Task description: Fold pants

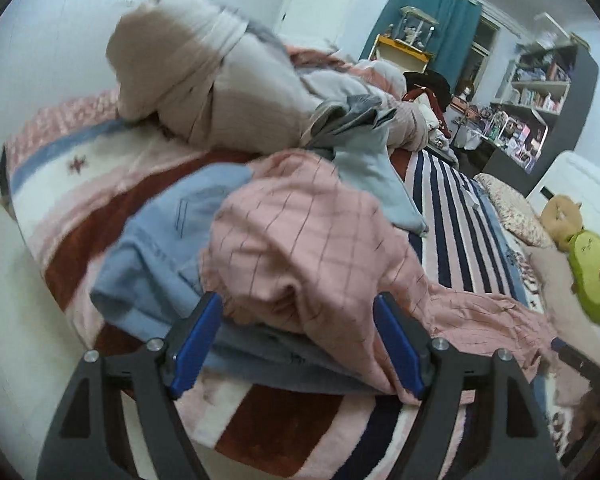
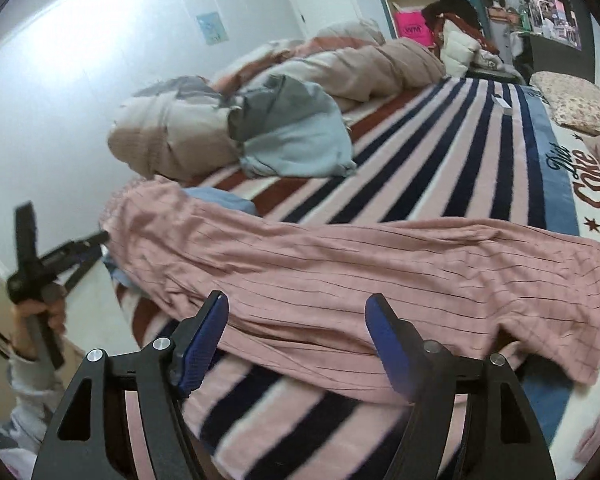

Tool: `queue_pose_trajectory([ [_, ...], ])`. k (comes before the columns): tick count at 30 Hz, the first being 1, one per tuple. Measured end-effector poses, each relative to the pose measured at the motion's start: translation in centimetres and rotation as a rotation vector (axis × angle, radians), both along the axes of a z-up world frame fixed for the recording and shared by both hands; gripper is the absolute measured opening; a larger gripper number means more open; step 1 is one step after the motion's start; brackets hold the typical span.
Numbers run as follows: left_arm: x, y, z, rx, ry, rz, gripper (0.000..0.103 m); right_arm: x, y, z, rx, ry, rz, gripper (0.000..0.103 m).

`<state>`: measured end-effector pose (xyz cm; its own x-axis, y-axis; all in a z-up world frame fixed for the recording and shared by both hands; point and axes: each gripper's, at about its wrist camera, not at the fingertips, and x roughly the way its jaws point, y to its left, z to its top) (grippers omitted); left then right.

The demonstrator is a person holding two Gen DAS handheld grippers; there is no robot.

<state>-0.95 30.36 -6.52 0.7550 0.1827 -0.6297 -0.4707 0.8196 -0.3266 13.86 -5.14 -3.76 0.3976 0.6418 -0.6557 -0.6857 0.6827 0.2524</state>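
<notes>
The pink pants with thin dark lines lie stretched across the striped blanket, legs running to the right. Their waist end is heaped over a folded blue garment at the bed's near corner. My right gripper hovers over the pants' near edge, open, its blue pads apart with nothing pressed between them. My left gripper is open in front of the heaped pink pants, its blue fingertips clear of the cloth. In the right wrist view the left gripper sits at the left, held by a hand.
A crumpled beige duvet and a light blue-grey garment lie behind the pants. Floral pillows and an avocado plush sit at the bed's head. Pale floor borders the bed on the left; shelves stand at the back.
</notes>
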Motion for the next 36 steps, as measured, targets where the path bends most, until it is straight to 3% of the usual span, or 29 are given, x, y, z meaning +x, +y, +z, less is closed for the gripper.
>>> queue_pose_trajectory([
  [3,0.1,0.9,-0.9,-0.063,-0.021,-0.002,0.074,-0.1,0.4,-0.6,0.011,-0.012,-0.023,0.068],
  [8,1.1,2.8,-2.7,-0.276,-0.109,-0.071,0.074,0.8,0.3,-3.0,-0.007,0.036,-0.057,0.068],
  [10,1.7,3.1,-3.3,-0.326,-0.135,-0.084,0.074,1.0,0.0,-4.1,-0.037,0.049,-0.071,0.068],
  [15,3.4,4.7,-3.0,-0.313,-0.177,-0.031,0.074,0.9,0.1,-5.8,-0.109,0.065,-0.068,0.068],
  [19,4.4,5.6,-1.6,-0.194,-0.169,0.013,0.074,0.3,0.6,-6.0,-0.136,0.039,-0.056,0.068],
  [23,5.7,6.0,-0.8,-0.16,-0.143,-0.033,0.074,-0.1,0.8,-6.2,-0.137,0.038,-0.045,0.068],
  [26,5.4,6.5,-1.4,-0.188,-0.111,-0.027,0.074,0.0,1.0,-6.4,-0.14,0.047,-0.044,0.068],
  [29,4.3,7.1,-2.6,-0.301,-0.095,-0.023,0.074,0.1,1.1,-6.3,-0.142,0.052,-0.046,0.068],
  [31,3.5,6.4,-3.3,-0.382,-0.091,-0.087,0.074,0.1,1.1,-6.3,-0.14,0.055,-0.048,0.068],
  [36,3.9,5.8,-4.1,-0.415,-0.09,-0.114,0.074,0.2,1.1,-6.3,-0.137,0.06,-0.048,0.068],
])
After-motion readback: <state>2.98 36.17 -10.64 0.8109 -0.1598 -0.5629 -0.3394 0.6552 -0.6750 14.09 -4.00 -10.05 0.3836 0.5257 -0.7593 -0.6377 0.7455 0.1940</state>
